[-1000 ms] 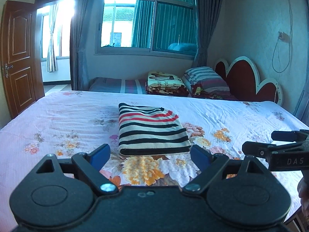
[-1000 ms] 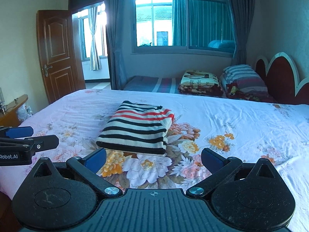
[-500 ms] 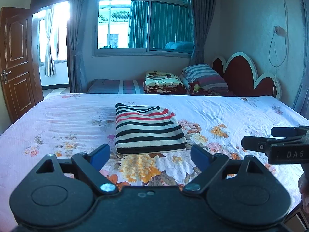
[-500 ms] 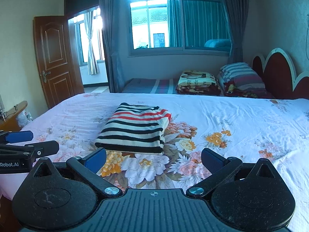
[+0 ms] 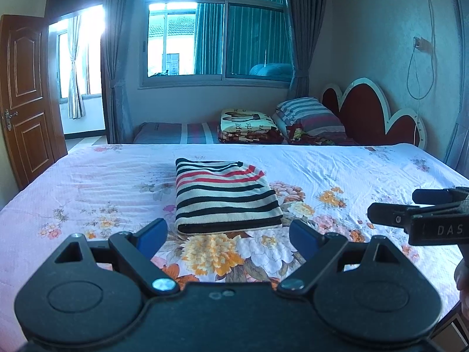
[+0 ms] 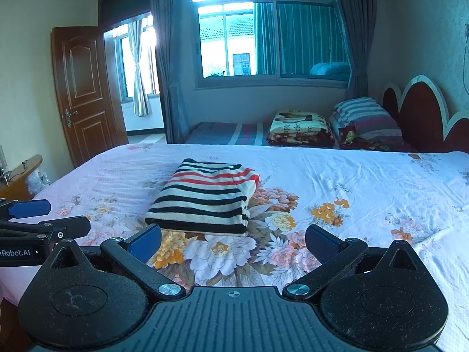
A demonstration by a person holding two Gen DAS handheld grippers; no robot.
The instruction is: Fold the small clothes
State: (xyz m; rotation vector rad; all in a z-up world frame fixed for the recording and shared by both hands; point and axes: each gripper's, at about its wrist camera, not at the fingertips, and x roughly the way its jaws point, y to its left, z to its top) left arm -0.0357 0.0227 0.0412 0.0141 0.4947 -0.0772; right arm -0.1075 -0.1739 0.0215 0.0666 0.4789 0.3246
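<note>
A striped garment (image 5: 224, 195), black, white and red, lies folded into a neat rectangle on the floral bedsheet (image 5: 88, 193); it also shows in the right wrist view (image 6: 202, 199). My left gripper (image 5: 228, 234) is open and empty, held back from the garment's near edge. My right gripper (image 6: 233, 242) is open and empty, also short of the garment. Each gripper shows at the side of the other's view: the right one (image 5: 422, 217) and the left one (image 6: 38, 220).
The bed fills the foreground. Behind it lies a second bed with a folded blanket (image 5: 249, 126) and a striped pillow (image 5: 310, 116) against a red headboard (image 5: 369, 117). A brown door (image 5: 23, 94) stands open at left. A wooden stand (image 6: 20, 176) is at far left.
Both grippers have drawn back and risen slightly; the folded garment looks a little farther away. It has not moved on the sheet. Both grippers stay open.
</note>
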